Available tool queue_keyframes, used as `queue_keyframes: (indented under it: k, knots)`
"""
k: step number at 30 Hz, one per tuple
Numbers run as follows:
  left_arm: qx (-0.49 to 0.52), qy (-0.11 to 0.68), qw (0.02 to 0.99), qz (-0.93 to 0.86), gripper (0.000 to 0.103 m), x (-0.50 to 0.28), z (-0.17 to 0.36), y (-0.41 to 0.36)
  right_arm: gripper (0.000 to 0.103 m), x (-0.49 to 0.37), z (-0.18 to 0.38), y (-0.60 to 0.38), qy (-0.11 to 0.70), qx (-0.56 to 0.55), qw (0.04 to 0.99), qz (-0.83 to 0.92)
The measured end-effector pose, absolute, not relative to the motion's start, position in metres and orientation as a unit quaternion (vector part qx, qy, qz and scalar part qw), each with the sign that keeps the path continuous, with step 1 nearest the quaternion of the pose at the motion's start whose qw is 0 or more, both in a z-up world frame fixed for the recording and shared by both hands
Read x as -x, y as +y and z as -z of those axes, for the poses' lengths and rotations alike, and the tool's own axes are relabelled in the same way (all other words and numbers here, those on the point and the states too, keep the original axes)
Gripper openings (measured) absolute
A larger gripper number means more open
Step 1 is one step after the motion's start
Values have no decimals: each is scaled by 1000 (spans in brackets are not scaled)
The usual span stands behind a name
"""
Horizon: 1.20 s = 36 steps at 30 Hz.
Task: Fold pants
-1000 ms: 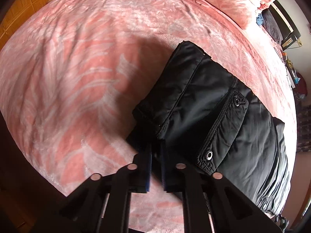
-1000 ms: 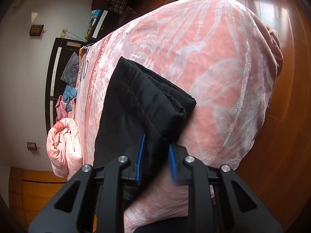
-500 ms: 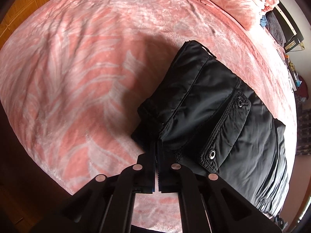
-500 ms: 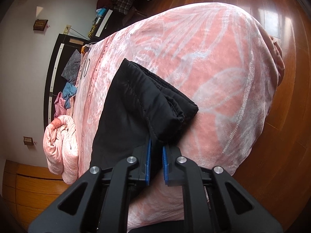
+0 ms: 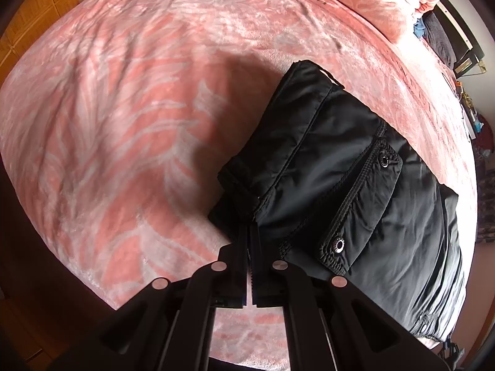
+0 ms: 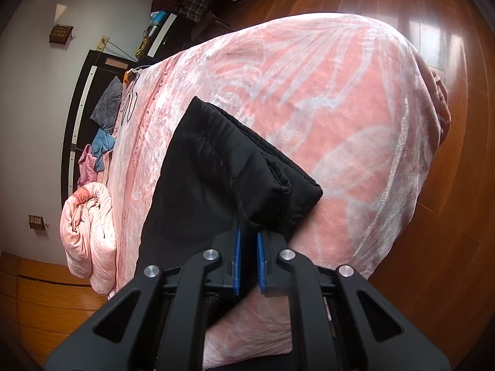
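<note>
Two grippers, one pair of black pants (image 5: 346,191), all sitting on a pink leafy bedspread (image 5: 130,99) near the bed's edge. The pants are already bundled into a thick folded stack, pocket flap with snaps facing up in the left view.

What changed: a second ago both sets of fingers were apart around the fabric's near corners. Now the left gripper (image 5: 249,241) has pinched down almost completely on the corner by the hem, and the right gripper (image 6: 247,241) has narrowed onto its corner too, with a wad of cloth between the blue pads (image 6: 237,256).

So I'd say both corners are grabbed, and the next fold or lift can start.
</note>
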<state>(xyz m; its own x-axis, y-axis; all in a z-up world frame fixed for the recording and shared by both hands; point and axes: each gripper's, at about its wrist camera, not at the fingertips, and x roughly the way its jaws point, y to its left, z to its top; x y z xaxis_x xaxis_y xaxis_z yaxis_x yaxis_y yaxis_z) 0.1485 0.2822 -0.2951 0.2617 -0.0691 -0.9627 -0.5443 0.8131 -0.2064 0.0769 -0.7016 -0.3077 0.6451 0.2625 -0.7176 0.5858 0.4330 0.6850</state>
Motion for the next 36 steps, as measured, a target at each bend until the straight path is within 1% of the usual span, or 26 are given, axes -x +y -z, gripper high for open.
queue_keyframes:
  k: [2, 3, 4, 6, 8, 9, 10, 12, 13, 14, 15, 16, 20, 23, 26, 27, 28, 29, 30, 31, 34, 36]
  knots:
    - [261, 588, 749, -158, 1, -151, 295, 281, 15, -74, 309, -705, 396, -545, 734, 89]
    - [263, 587, 750, -155, 1, -151, 294, 282, 31, -67, 308, -708, 389, -560, 727, 82]
    - [265, 585, 751, -152, 2, -150, 293, 282, 42, -57, 304, -711, 372, -568, 729, 83]
    - [269, 580, 755, -144, 13, -147, 292, 284, 47, -37, 296, -718, 345, -575, 735, 98]
    - [274, 572, 762, -136, 43, -142, 293, 284, 48, -29, 302, -721, 337, -595, 724, 90]
    - [276, 565, 766, -132, 49, -139, 294, 283, 50, -28, 306, -721, 341, -595, 722, 90]
    - [278, 559, 770, -130, 53, -137, 294, 283, 51, -29, 309, -721, 344, -592, 723, 91]
    - [290, 550, 774, -121, 53, -135, 294, 281, 52, -30, 312, -720, 334, -595, 725, 87]
    - [293, 546, 776, -119, 57, -133, 293, 280, 58, -32, 313, -720, 329, -598, 726, 87]
    - [292, 541, 780, -118, 67, -133, 291, 278, 61, -34, 315, -719, 326, -600, 725, 89]
    - [289, 537, 784, -120, 71, -132, 289, 276, 62, -36, 317, -718, 328, -601, 724, 89]
    - [287, 531, 788, -121, 73, -130, 287, 275, 62, -40, 320, -717, 332, -600, 722, 87]
    - [287, 525, 792, -121, 74, -132, 284, 270, 62, -51, 325, -716, 326, -601, 726, 75]
    - [293, 520, 792, -129, 78, -134, 287, 269, 62, -56, 330, -715, 319, -606, 725, 68]
    - [305, 517, 788, -136, 78, -133, 292, 269, 62, -60, 331, -714, 315, -604, 729, 59]
    - [307, 516, 787, -140, 78, -133, 294, 268, 61, -61, 330, -714, 316, -601, 732, 59]
    - [307, 514, 788, -144, 79, -132, 295, 268, 52, -62, 329, -713, 318, -597, 734, 61]
    - [308, 511, 788, -148, 80, -131, 296, 267, 46, -61, 327, -712, 318, -595, 736, 61]
    - [311, 508, 789, -152, 82, -130, 297, 267, 32, -61, 324, -712, 320, -589, 739, 62]
    - [312, 507, 788, -156, 84, -129, 298, 267, 25, -62, 320, -711, 323, -582, 743, 63]
    - [310, 503, 790, -164, 85, -129, 299, 265, 20, -67, 299, -705, 326, -554, 764, 65]
    - [300, 498, 795, -172, 86, -128, 298, 262, 19, -69, 280, -698, 322, -536, 778, 64]
